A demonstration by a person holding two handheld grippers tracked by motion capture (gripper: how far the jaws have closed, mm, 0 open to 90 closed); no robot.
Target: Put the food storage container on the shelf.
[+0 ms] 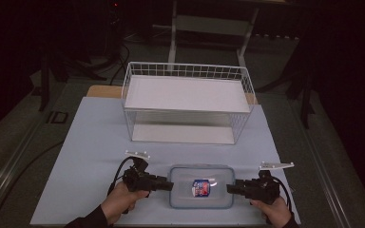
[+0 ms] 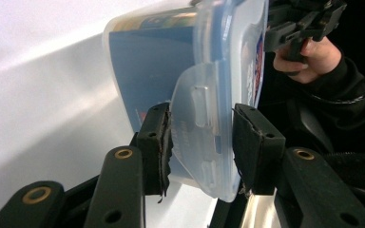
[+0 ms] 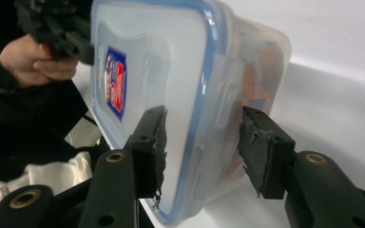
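Note:
A clear plastic container [image 1: 200, 186] with a blue-rimmed lid and a red-and-blue label lies on the pale table near the front edge. My left gripper [image 1: 170, 184] holds its left end. In the left gripper view the pads [image 2: 154, 142] press on the container's [image 2: 171, 71] end latch flap, one on each side. My right gripper [image 1: 230, 188] holds the opposite end. In the right gripper view the container [image 3: 171, 71] sits between the jaws, one pad [image 3: 154, 142] on the lid and the other against its base.
A white wire basket [image 1: 185, 66] with a white shelf stands behind the container at the table's middle back. Bare pale tabletop [image 1: 90, 142] stretches left of it. Dark floor, cables and furniture legs surround the table.

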